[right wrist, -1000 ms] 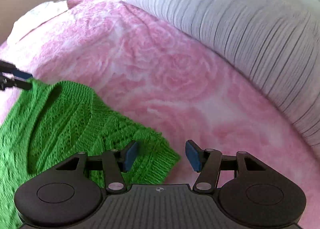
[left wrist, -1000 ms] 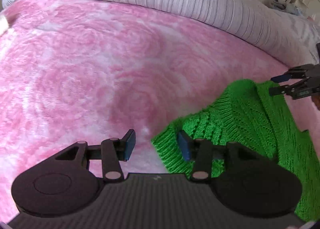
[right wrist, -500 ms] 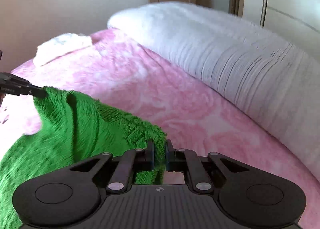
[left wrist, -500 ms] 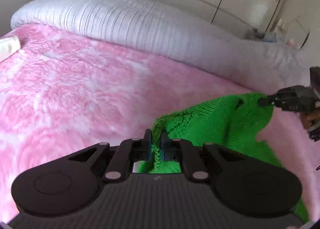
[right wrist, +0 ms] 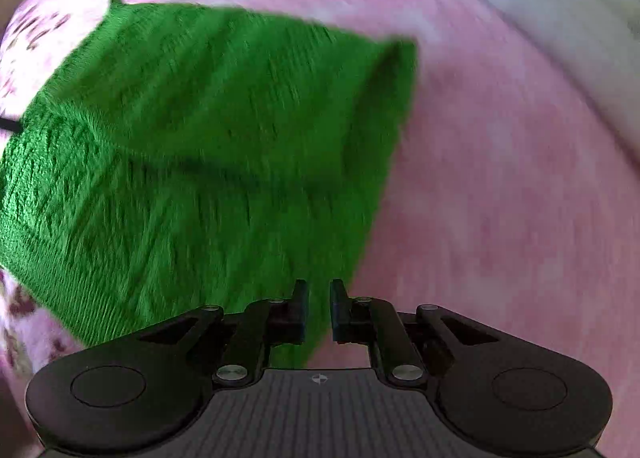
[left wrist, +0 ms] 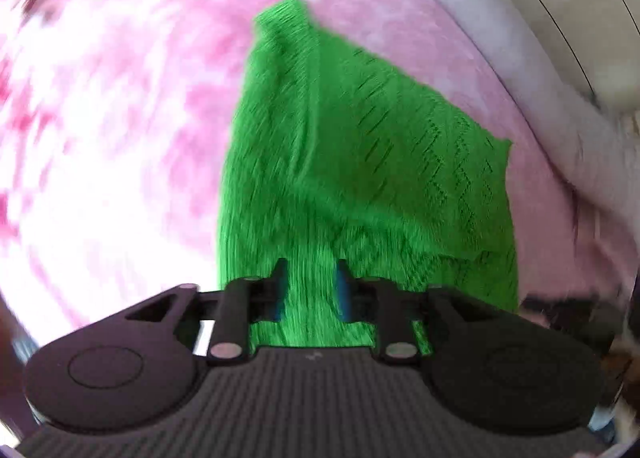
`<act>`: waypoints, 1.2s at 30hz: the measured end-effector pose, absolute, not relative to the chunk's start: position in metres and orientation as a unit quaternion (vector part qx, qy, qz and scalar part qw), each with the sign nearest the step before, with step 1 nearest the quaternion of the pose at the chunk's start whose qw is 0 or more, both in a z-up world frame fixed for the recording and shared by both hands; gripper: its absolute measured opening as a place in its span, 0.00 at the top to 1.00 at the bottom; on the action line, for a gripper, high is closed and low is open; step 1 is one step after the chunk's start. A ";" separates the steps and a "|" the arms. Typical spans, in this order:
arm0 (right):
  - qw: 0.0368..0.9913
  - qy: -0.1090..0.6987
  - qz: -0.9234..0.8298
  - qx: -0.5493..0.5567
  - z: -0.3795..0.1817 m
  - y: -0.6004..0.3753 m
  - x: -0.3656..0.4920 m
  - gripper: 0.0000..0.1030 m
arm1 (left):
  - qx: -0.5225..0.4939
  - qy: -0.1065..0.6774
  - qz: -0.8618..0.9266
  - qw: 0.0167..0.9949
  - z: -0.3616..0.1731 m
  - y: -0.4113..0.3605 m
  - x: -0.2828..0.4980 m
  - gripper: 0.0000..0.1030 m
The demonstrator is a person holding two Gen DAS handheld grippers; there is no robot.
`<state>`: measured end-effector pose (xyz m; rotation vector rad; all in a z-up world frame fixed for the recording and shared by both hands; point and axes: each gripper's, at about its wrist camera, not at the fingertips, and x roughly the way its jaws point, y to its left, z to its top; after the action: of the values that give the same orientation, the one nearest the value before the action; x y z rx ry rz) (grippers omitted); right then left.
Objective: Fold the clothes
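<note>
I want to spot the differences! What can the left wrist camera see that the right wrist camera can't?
Only the left wrist view shows the left gripper, fingers slightly apart with knit between them, and a pointed corner of the garment.

Only the right wrist view shows the right gripper, nearly closed at the garment's edge.

Both show the bright green knitted sweater over the pink rose-patterned blanket, blurred.

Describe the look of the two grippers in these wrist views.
Both are matte black with a ribbed grey top plate, round side discs and silver pivot pins. The left gripper has blue pads; the right gripper has dark pads and a small crosshair mark on its plate. No cables or sleeves show.
</note>
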<state>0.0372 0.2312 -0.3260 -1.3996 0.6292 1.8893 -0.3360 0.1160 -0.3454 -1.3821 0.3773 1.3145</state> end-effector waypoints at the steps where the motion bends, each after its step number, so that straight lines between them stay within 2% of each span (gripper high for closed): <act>1: 0.361 0.274 0.721 -0.524 -0.326 0.230 0.044 0.85 | -0.592 0.146 0.564 0.558 -0.345 0.114 -0.335 0.69; 3: 0.388 0.346 0.710 -0.476 -0.325 0.235 0.057 0.70 | -0.601 0.116 0.573 0.545 -0.344 0.110 -0.332 0.62; 6: 0.421 0.459 0.690 -0.369 -0.322 0.254 0.075 0.61 | -0.625 0.046 0.586 0.514 -0.348 0.113 -0.338 0.60; 10: 0.444 0.592 0.638 -0.212 -0.335 0.282 0.096 0.58 | -0.665 -0.064 0.582 0.463 -0.365 0.124 -0.347 0.58; 14: 0.433 0.663 0.599 -0.118 -0.357 0.299 0.102 0.58 | -0.681 -0.076 0.587 0.431 -0.385 0.141 -0.346 0.58; 20: 0.427 0.691 0.576 -0.092 -0.391 0.312 0.091 0.58 | -0.671 -0.083 0.594 0.437 -0.391 0.146 -0.350 0.62; 21: 0.431 0.691 0.573 -0.088 -0.394 0.312 0.090 0.60 | -0.667 -0.080 0.593 0.444 -0.390 0.147 -0.350 0.75; 22: 0.430 0.690 0.576 -0.084 -0.396 0.313 0.088 0.69 | -0.664 -0.075 0.590 0.454 -0.389 0.147 -0.351 0.93; 23: 0.435 0.682 0.581 -0.093 -0.394 0.313 0.086 0.92 | -0.660 -0.071 0.586 0.464 -0.388 0.148 -0.351 0.94; 30: 0.439 0.629 0.635 -0.095 -0.354 0.296 0.103 0.94 | -0.593 -0.039 0.598 0.538 -0.353 0.121 -0.346 0.94; 36: 0.431 0.624 0.632 -0.156 -0.358 0.265 0.122 0.94 | -0.608 0.008 0.595 0.526 -0.366 0.070 -0.332 0.94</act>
<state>0.1224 0.2651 -0.3584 -0.3880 1.5565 1.5770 -0.3318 0.0699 -0.3655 -1.4544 0.0193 1.4230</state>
